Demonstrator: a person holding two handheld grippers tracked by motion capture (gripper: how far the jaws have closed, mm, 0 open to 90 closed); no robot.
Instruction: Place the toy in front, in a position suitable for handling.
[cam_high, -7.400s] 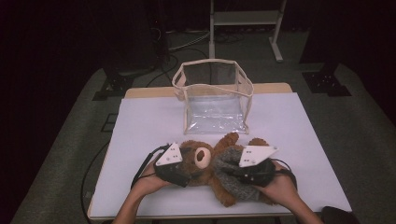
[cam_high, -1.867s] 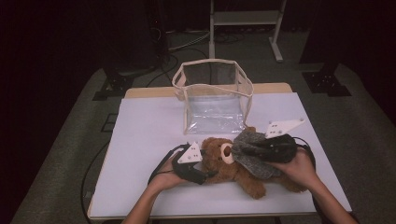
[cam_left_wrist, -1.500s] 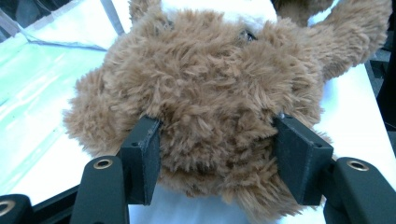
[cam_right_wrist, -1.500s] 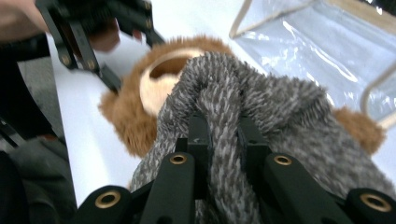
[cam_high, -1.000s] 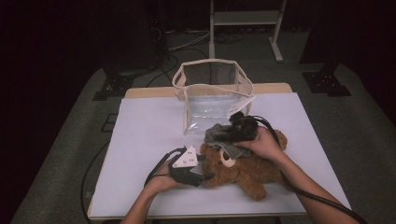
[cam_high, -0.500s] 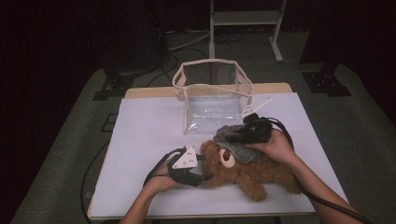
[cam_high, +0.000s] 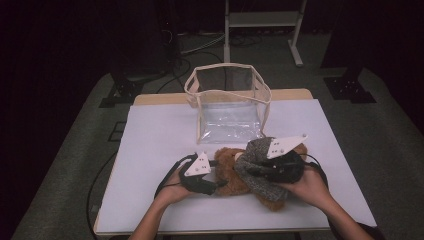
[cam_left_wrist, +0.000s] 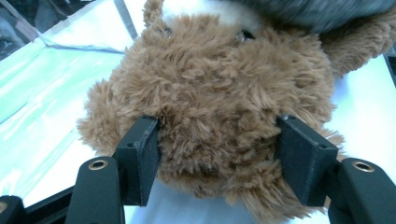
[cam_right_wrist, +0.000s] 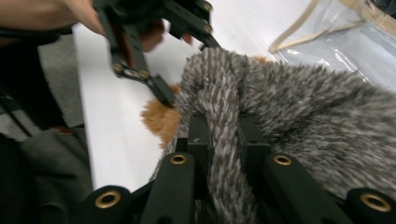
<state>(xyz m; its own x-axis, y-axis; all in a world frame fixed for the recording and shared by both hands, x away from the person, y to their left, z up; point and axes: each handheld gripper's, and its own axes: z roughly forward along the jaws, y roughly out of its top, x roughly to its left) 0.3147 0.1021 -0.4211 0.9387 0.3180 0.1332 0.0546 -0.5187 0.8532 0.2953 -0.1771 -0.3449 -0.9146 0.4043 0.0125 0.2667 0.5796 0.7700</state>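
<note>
Two grippers, one per hand, both at the near edge of the white table. Left gripper: low and level, pointing right, jaws set either side of the teddy bear's brown head with pads against the fur; jaws just been opening slightly, head between them yet. Left hand cupped behind, forearm in from the bottom edge. Right gripper: pointing left, jaws pinched nearly closed on a fold of the grey knitted garment, draped over the bear's body. Right hand wrapped round the gripper from the right. Bear lying across the near middle of the table, just in front of the clear plastic bag, upright and open-topped. Against the frame half a second before: right gripper and garment shifted nearer and rightward, off the bag's front; left hand unmoved.
</note>
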